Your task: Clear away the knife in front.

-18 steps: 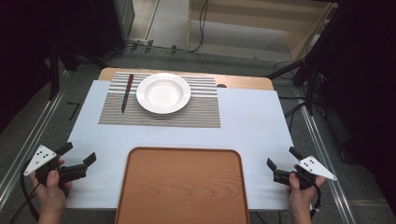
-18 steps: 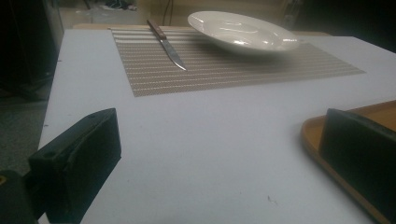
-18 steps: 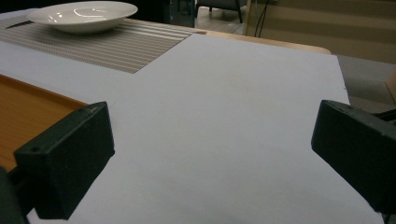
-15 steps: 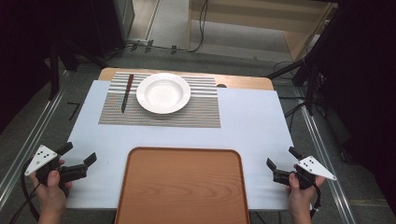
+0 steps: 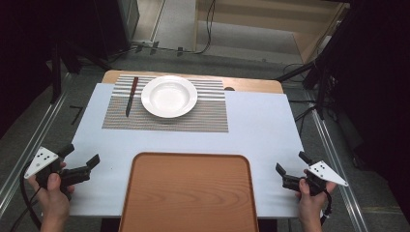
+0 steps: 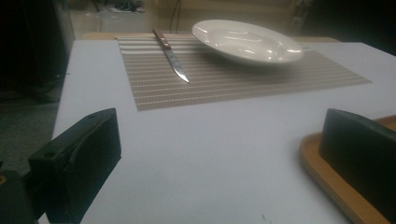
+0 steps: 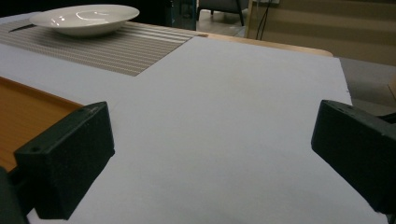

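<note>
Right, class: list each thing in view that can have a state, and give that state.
Left gripper: open, holding nothing.
Right gripper: open, holding nothing.
Plate: empty, upright on the placemat.
Knife: flat on the placemat, beside the plate.
Tray: empty.

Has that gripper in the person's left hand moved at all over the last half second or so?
No. In the high view the left gripper sits at the same spot beside the wooden tray's near-left corner as before, jaws wide open and empty.
</note>
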Demonstrator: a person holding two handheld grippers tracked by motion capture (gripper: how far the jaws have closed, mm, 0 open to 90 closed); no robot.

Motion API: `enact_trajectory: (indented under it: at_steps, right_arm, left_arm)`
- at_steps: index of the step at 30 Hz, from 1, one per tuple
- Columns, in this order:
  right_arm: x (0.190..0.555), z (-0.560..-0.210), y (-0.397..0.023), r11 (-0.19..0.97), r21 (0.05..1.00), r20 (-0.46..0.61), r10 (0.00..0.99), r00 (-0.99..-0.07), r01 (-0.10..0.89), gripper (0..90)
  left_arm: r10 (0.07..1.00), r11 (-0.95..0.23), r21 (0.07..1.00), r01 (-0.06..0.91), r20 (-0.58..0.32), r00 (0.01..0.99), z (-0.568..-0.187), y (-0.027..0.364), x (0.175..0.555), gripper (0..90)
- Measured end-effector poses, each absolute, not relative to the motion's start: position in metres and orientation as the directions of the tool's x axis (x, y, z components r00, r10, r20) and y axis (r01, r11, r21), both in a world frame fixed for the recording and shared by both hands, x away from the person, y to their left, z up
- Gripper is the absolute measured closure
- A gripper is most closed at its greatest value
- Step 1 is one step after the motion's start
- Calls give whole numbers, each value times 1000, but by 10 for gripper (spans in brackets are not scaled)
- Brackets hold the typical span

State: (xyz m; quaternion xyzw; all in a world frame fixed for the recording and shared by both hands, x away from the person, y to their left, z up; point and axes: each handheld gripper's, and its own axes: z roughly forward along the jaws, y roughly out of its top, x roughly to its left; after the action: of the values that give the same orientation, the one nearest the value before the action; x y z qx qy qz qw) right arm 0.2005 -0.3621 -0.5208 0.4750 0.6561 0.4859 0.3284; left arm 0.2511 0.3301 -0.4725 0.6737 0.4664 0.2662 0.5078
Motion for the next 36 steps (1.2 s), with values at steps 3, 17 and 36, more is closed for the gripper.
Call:
enact_trajectory:
  at_steps: [3,17,36]
  right_arm:
    - [200,-521,-362,81,951,24,943,-332,300,0]
    - [199,-521,-361,87,950,19,943,-333,300,0]
    - [199,-521,-359,93,949,13,944,-331,300,0]
  left_arm:
    - [911,-52,932,358,-102,400,-465,326,255,0]
    - [899,-90,938,333,-68,433,-445,301,282,0]
    - [866,-86,930,356,-107,489,-434,283,342,0]
